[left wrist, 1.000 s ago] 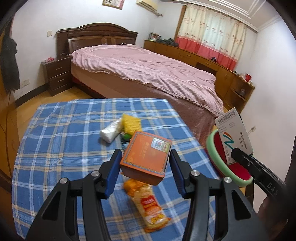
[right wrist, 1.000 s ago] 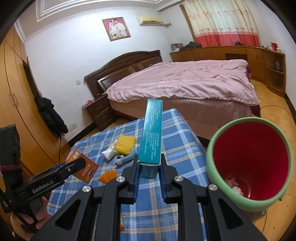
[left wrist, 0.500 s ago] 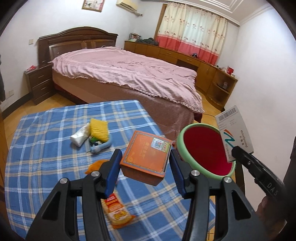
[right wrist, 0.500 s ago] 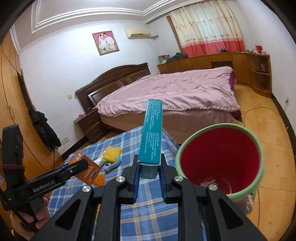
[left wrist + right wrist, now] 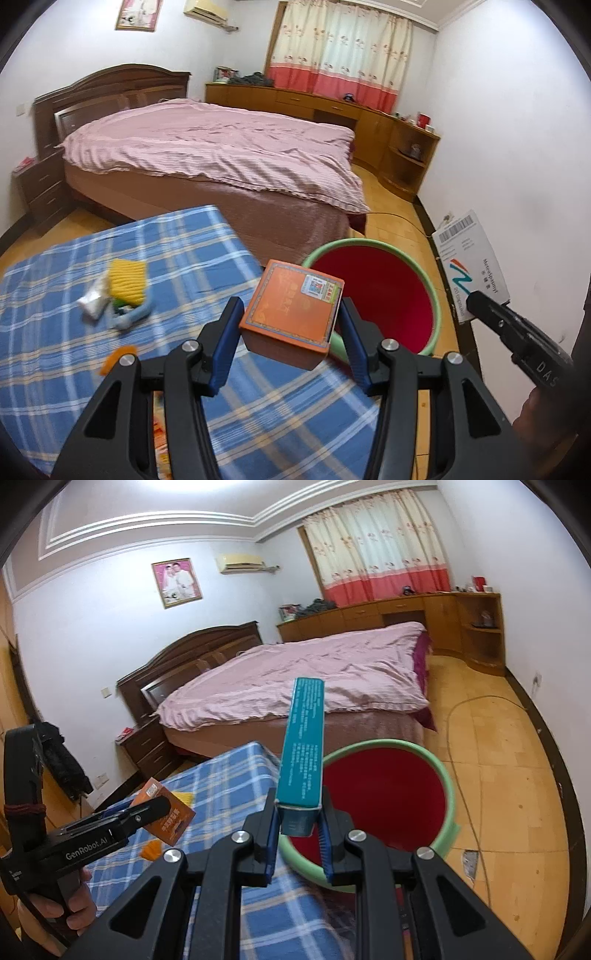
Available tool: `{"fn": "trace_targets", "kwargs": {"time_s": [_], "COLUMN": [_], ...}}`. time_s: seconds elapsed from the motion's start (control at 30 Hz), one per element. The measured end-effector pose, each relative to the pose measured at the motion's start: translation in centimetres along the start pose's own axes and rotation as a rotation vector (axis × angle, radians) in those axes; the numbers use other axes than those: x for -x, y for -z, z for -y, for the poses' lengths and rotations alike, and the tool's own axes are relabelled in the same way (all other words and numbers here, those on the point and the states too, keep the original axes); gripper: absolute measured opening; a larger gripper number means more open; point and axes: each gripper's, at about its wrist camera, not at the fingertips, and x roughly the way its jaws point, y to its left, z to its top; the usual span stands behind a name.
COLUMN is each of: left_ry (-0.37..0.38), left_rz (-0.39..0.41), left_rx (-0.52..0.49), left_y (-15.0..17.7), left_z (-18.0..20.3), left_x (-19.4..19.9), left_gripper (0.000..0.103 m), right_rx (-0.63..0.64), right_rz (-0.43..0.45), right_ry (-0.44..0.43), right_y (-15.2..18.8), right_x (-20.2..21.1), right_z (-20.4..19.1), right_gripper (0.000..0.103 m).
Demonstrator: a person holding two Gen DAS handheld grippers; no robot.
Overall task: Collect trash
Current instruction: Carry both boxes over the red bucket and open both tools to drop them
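The left gripper (image 5: 289, 334) is about half open and clamped on an orange box (image 5: 291, 308), its blue pads pressing the box's two sides so the box hangs clear of the table (image 5: 55, 362). Just past the box's far right corner sits the bin (image 5: 373, 295), green-rimmed and red inside, on the floor beside the table's edge; the box overlaps the bin's near left rim in the left wrist view. To the left of this gripper, on the checked cloth, lie a yellow sponge (image 5: 127, 282), a white wrapper (image 5: 92, 302) touching it, and a pale blue item (image 5: 131, 317) just below them; an orange scrap (image 5: 114, 360) lies nearer, close to the left finger. Part of a snack packet (image 5: 160, 428) shows between the gripper's arms, mostly hidden. The right gripper (image 5: 298, 832) is nearly closed, pinching the lower end of a teal box (image 5: 303, 751) that stands up and away from its fingers, tilted slightly. The bin (image 5: 448, 786) lies directly beyond and to the right of this gripper, the teal box's base overlapping its near left rim. Far beyond both tools stands the bed (image 5: 314, 679).
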Motion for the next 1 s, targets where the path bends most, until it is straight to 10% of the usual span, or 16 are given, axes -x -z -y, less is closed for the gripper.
{"fn": "trace_targets", "kwargs": {"time_s": [1.0], "left_ry": [0.108], "left_rz": [-0.095], "left_rx": [-0.091], "left_y": [2.7], "left_z": [6.0], "left_x": [-12.4], "left_gripper": [0.053], "right_rx": [-0.07], "right_rz": [-0.149], "right_ry": [0.115], "right_y": [3.4], "right_x": [-6.7], "right_z": [8.2], "right_gripper": [0.021]}}
